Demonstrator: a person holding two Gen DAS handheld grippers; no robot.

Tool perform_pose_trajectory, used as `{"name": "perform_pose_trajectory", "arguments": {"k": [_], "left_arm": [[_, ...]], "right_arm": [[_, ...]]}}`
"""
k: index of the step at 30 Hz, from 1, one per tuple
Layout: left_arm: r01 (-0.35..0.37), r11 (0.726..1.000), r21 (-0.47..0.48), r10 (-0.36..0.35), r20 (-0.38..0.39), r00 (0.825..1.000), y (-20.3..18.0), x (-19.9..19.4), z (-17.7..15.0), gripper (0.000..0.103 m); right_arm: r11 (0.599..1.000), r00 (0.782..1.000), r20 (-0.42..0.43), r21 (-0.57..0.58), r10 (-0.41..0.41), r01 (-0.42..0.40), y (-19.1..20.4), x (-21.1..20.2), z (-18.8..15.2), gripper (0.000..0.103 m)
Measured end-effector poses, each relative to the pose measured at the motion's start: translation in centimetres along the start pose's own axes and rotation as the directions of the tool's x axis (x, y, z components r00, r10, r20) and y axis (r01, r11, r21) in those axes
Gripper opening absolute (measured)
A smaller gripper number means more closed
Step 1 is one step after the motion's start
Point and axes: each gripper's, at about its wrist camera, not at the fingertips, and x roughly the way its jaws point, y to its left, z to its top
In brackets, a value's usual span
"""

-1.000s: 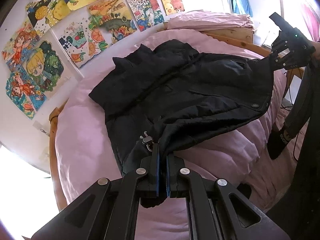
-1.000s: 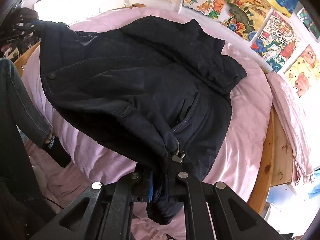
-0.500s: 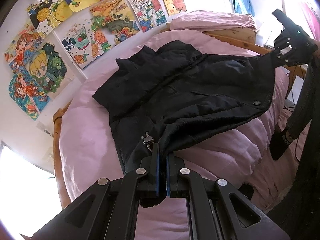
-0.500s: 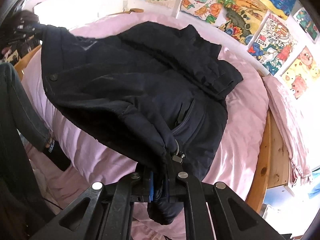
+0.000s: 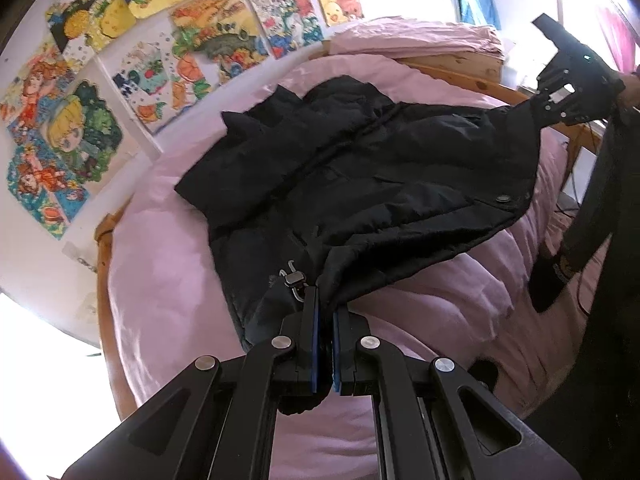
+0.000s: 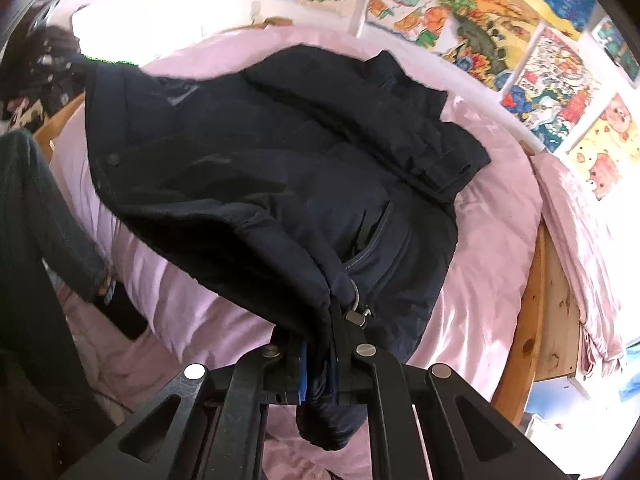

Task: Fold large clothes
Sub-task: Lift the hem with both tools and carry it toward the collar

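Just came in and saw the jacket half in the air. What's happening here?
A person is folding a dark jacket on a pink bed, using a handheld gripper in each hand. The left gripper and the right gripper are each shut on a bottom corner of the jacket. The hem is lifted off the bed; the collar end lies on the bedding near the wall.

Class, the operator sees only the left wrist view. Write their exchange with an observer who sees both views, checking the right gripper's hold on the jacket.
Operator: Is the right gripper really clamped on fabric?
Observer: Yes. The right gripper is shut on the jacket hem, with a bunch of fabric hanging out below.
Operator: Any hardware near that pinch?
Observer: A metal ring sits right beside it, at the hem corner.
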Motion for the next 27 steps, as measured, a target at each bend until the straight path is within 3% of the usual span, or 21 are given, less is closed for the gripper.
{"name": "perform_pose_trajectory", "arguments": {"k": [3, 15, 27], "left_arm": [[-0.022, 1.000, -0.009, 0.022, 0.004, 1.000, 0.1, 0.1, 0.1, 0.004], [-0.084, 0.991, -0.108, 0.096, 0.117, 0.988, 4.2, -1.1, 4.4, 0.004], [-0.134, 0.981, -0.138, 0.154, 0.150, 0.977, 5.5, -1.0, 6.3, 0.004]], "right_arm": [[1.000, 1.000, -0.013, 0.003, 0.012, -0.012, -0.1, 0.3, 0.3, 0.008], [0.998, 0.989, 0.131, 0.039, -0.061, 0.057, -3.5, -2.0, 4.3, 0.008], [0.995, 0.976, 0.201, 0.078, -0.079, 0.065, -5.4, -1.7, 5.4, 0.008]]}}
